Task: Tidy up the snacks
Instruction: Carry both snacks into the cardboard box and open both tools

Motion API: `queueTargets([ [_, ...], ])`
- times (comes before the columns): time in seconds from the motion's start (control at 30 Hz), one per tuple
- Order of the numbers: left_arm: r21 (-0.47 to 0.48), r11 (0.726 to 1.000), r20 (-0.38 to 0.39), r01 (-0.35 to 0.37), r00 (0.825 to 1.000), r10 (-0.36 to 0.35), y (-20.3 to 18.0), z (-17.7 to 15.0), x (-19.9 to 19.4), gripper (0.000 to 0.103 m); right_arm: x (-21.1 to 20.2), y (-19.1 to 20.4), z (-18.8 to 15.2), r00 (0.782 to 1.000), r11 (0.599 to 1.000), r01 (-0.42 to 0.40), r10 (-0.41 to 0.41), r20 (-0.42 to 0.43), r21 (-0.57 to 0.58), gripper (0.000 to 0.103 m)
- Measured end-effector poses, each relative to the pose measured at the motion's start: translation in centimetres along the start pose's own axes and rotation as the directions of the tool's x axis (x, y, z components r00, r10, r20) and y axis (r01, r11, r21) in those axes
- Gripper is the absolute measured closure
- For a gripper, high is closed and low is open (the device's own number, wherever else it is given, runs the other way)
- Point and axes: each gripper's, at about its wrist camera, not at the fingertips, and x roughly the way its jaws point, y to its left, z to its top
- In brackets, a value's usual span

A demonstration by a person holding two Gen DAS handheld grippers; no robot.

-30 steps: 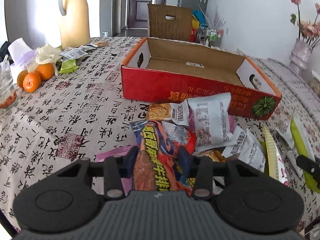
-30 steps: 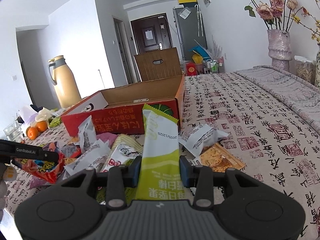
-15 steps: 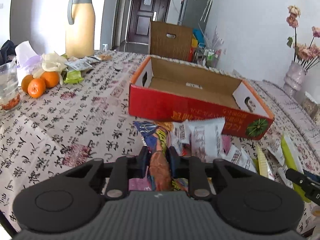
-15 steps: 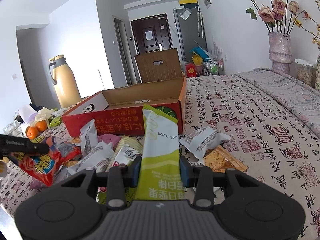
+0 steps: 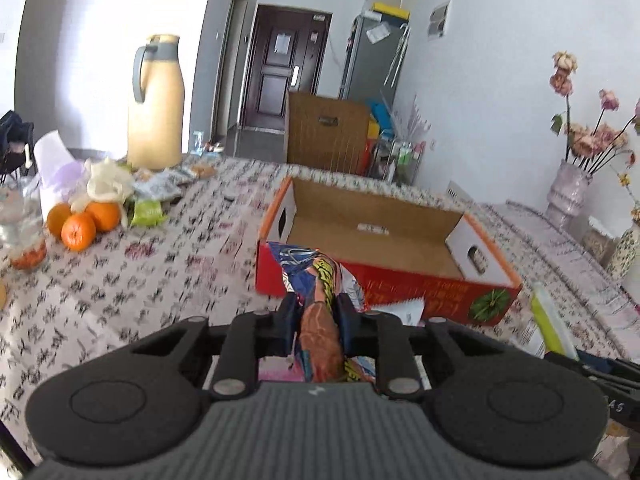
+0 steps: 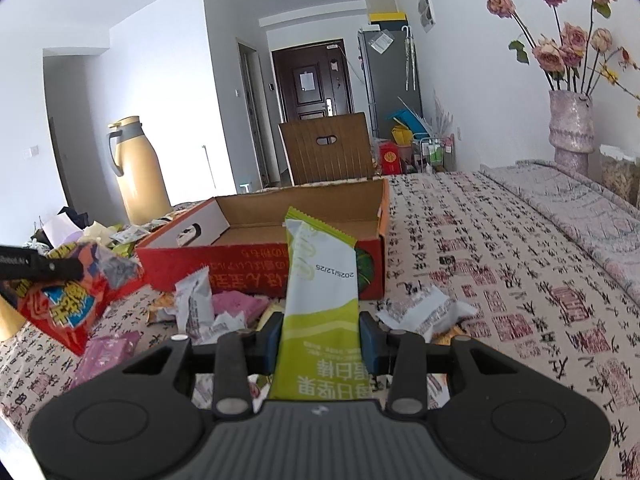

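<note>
**Snacks lifted in both grippers, box not yet loaded**

Jaws of the left gripper (image 5: 318, 316) had closed in the last second, going from straddling the red-and-blue snack bag (image 5: 320, 280) on the pile to squeezing it into a narrow fold. The bag had come off the patterned tablecloth (image 5: 120, 280) and now hung in front of the red cardboard box (image 5: 384, 280). The right gripper (image 6: 320, 332) was unchanged in width, clamped on the green-and-white snack bar (image 6: 320, 280), which stood upright before the same box. Both packets looked ready to go in; the box interior appeared empty.

The right wrist view showed what the left could not: the bag's broad printed face dangling clear of the table, and the remaining wrappers (image 6: 200, 304) scattered just before the box. The left wrist view alone showed the oranges (image 5: 80, 220) beside the cream thermos jug (image 5: 156, 112).
</note>
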Motion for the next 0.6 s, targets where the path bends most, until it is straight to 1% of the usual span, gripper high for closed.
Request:
queueTargets([
  [0.17, 0.03, 1.0, 0.043, 0.009, 0.999, -0.01, -0.7, 1.9, 0.0, 0.082, 0.4, 0.5, 1.6, 1.0, 1.0, -0.001, 0.001, 0.028, -0.001, 0.065],
  [0.33, 0.043, 0.999, 0.076, 0.025, 0.997, -0.028, -1.4, 4.0, 0.7, 0.082, 1.5, 1.1, 4.0, 0.998, 1.0, -0.004, 0.004, 0.066, -0.006, 0.065],
  [0.6, 0.065, 0.998, 0.12, 0.021, 0.992, -0.029, -3.0, 8.1, 3.3, 0.082, 5.3, 1.8, 8.4, 0.996, 0.999, -0.015, 0.017, 0.09, -0.032, 0.065],
])
